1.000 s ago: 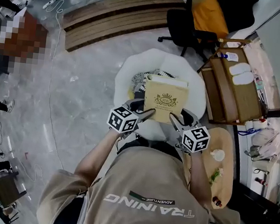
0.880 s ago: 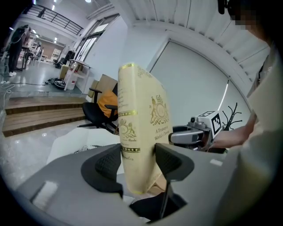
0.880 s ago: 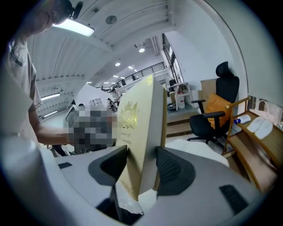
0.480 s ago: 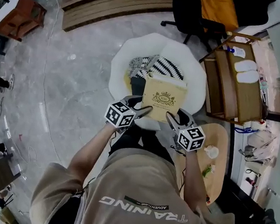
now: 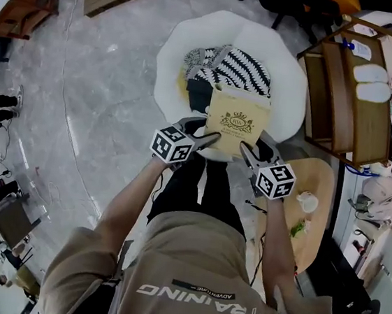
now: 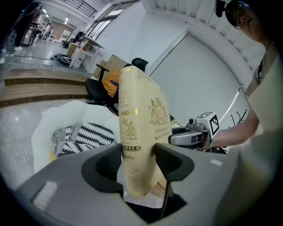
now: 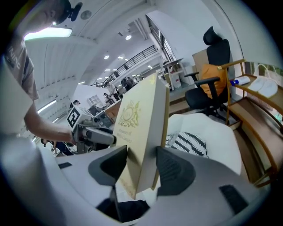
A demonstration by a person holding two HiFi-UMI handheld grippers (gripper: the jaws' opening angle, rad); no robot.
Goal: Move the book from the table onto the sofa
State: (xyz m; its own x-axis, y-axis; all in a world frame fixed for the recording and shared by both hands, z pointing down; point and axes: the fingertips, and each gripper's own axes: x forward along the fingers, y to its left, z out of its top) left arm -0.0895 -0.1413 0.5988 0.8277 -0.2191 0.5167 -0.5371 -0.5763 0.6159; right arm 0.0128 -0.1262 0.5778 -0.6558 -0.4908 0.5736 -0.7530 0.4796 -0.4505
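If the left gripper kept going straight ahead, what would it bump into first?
Probably the striped cushion on the white sofa, though depth is hard to judge. The left gripper is shut on the book.

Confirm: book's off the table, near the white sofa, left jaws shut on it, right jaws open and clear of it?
Wrong on the right gripper: the right gripper view shows its jaws shut on the book too. The rest stands: the left gripper clamps it, off the table, near the white sofa.
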